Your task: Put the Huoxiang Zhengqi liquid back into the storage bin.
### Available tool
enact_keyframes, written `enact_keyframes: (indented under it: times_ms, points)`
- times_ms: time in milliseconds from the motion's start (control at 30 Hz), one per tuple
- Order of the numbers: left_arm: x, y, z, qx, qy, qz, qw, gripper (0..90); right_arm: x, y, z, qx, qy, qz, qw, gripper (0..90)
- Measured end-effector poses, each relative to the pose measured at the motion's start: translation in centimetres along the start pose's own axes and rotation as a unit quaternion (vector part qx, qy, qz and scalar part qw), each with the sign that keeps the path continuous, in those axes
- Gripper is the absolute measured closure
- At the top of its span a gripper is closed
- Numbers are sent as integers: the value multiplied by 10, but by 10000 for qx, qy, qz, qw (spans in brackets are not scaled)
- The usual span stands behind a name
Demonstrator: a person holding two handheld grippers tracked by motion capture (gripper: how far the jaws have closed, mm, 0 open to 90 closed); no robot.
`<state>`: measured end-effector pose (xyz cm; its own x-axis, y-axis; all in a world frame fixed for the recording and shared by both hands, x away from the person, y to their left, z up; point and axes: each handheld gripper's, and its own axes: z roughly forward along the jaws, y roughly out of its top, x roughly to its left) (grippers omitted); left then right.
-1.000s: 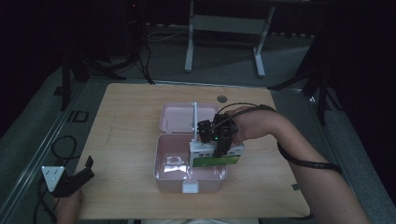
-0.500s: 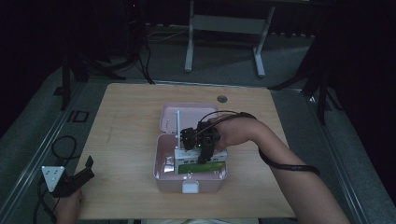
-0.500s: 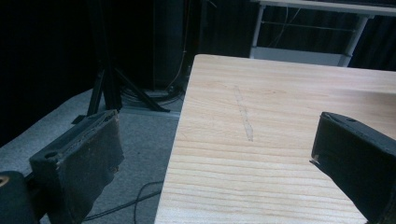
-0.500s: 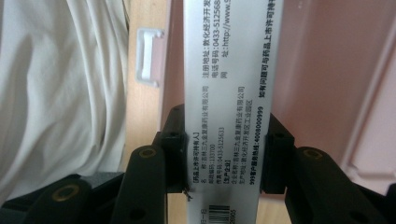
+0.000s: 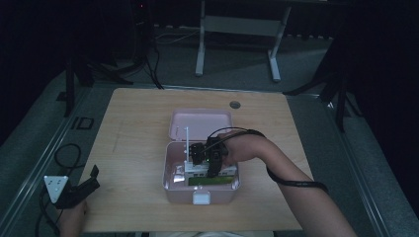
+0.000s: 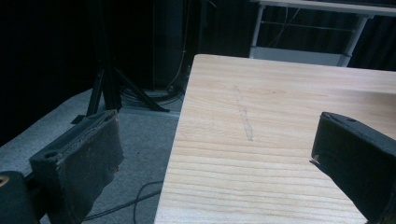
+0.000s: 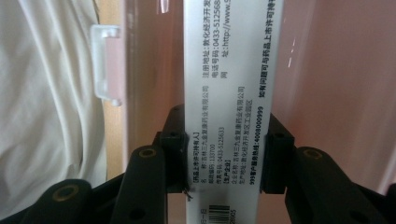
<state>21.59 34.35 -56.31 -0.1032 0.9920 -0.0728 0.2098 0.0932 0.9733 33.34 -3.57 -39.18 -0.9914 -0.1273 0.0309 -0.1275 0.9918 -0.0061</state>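
Right gripper view shows us our right gripper (image 7: pixel 224 154) squeezing a white box (image 7: pixel 229 93); high view shows our left gripper (image 5: pixel 79 190) open, lower left.

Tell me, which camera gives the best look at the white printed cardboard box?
The right gripper view: the white printed cardboard box fills the middle, print sharp, clamped between the right gripper. The high view shows it small inside the pink plastic case.

A wooden table (image 5: pixel 133 148) is filling the centre of the frame, a round hole (image 5: pixel 235 104) showing near its upper edge. A white-legged stand (image 5: pixel 237 29) is standing at top centre, with cables (image 5: pixel 148 64) trailing at upper left.
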Motion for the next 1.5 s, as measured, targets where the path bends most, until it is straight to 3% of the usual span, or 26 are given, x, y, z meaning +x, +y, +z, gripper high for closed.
enact_keyframes:
  times_ms: [433,600,867,1067,1200,1333,1500]
  points:
    - [0,0,0,13,-7,4,10000,21,-3,-1,40,105,322,115,9994,616]
    - [0,0,0,20,-9,16,10000,21,-2,1,51,50,373,128,9992,615]
    - [0,0,0,20,-11,18,10000,21,-4,-1,69,176,435,239,9986,615]
    - [0,0,0,23,-11,15,10000,22,-4,-3,68,71,468,292,9985,612]
    - [0,0,0,25,-5,24,10000,21,-3,-3,66,93,578,231,9980,548]
    - [0,0,0,29,-8,23,10000,21,-3,-5,59,30,530,262,9982,493]
    - [0,0,0,30,-8,28,10000,21,-4,-17,34,-189,380,346,9985,431]
